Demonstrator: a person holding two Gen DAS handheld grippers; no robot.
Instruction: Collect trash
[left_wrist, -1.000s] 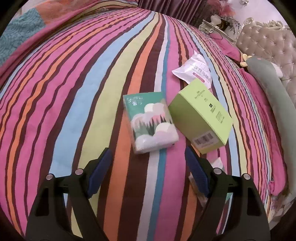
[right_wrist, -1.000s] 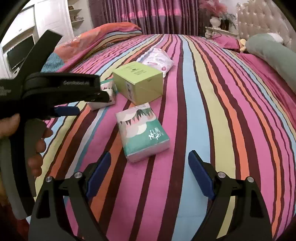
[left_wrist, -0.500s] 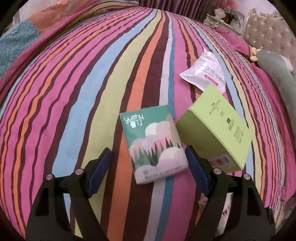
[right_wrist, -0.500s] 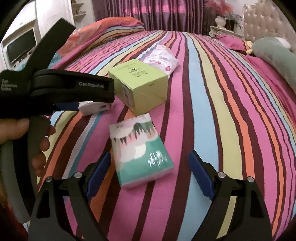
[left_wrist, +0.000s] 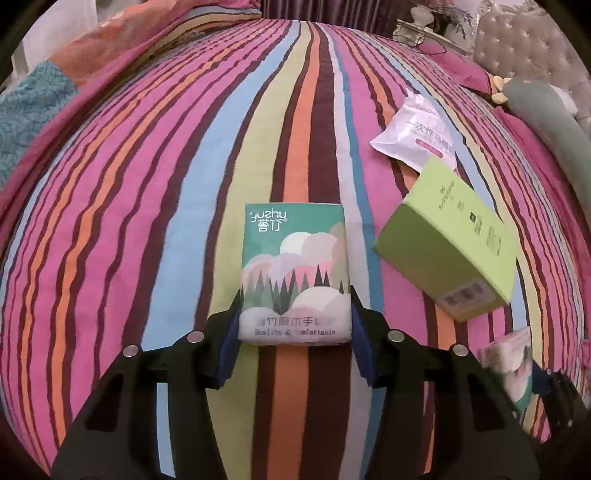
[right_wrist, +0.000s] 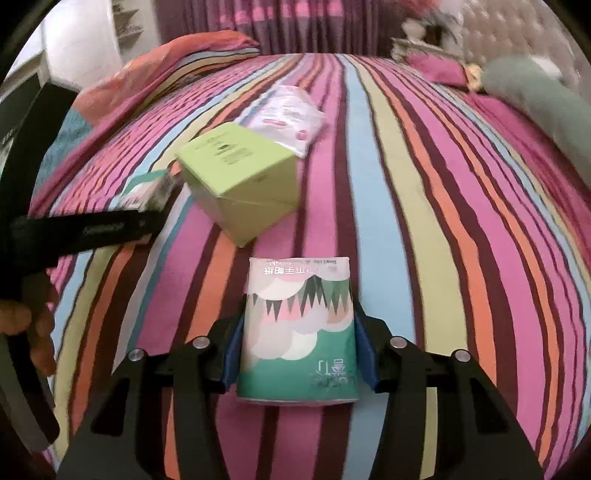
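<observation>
The left gripper (left_wrist: 294, 325) is pinching a tissue pack (left_wrist: 295, 273); its jaws have just been closing, and the blue pads (left_wrist: 229, 341) now press both long sides of the pack near its lower end. The pack lies flat on the striped bed cover (left_wrist: 147, 184), with its green top edge and white lettering pointing away from the gripper.

The right gripper (right_wrist: 299, 350) is likewise clamped on a second tissue pack (right_wrist: 299, 325); its jaws have also just been closing, and its pads (right_wrist: 364, 350) squeeze the pack's two sides. This pack lies flat too, with its print upside down in the right wrist view and its green end nearest the gripper.

Beyond both packs a light green box (left_wrist: 448, 254) sits tilted on the bed cover, between the two grippers. Just behind the box lies a white plastic packet (right_wrist: 286, 114) with pink print, one corner tucked behind the box.

In the right wrist view the left gripper's black body crosses the left edge, held by a hand (right_wrist: 31, 328) whose fingers curl around the handle. At the far right of the bed lie a grey-green bolster (right_wrist: 543, 107) and a tufted headboard (left_wrist: 528, 48).
</observation>
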